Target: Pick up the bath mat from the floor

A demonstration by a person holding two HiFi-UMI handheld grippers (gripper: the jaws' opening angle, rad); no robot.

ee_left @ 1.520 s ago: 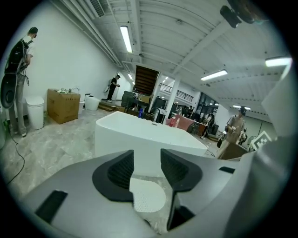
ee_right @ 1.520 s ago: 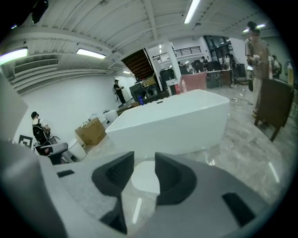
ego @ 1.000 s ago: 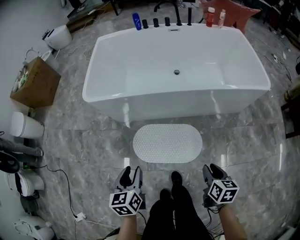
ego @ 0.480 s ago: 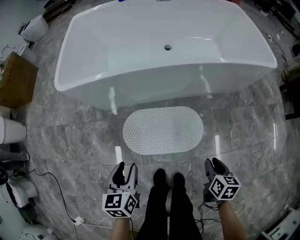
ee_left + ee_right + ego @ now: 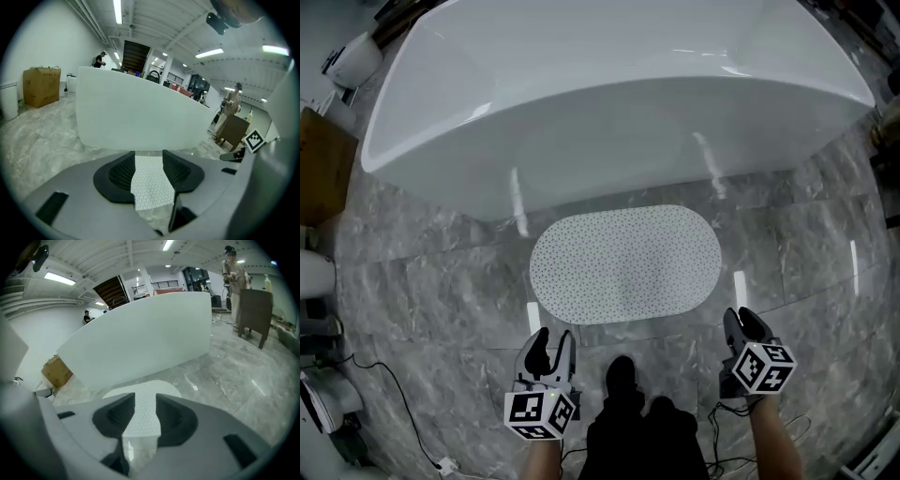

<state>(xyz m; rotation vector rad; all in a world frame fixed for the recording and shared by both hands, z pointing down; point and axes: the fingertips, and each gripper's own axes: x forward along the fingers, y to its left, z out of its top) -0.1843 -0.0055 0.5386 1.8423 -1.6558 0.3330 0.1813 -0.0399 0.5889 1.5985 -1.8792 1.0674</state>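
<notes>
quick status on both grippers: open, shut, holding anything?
Left gripper: open, jaws apart, nothing held; the bath mat lies flat on the floor ahead of it.
Right gripper: open, jaws apart, nothing held.

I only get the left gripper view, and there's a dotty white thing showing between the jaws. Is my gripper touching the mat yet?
Observer: No. In the head view the left gripper sits short of the near edge of the bath mat, apart from it.
Operator: What shape is the whole mat?
Observer: A long oval, lying flat on the floor right in front of the bathtub.
Operator: What's the other gripper doing?
Observer: The right gripper has its jaws apart with nothing gripped, and it is also short of the mat, near its right end.
</notes>
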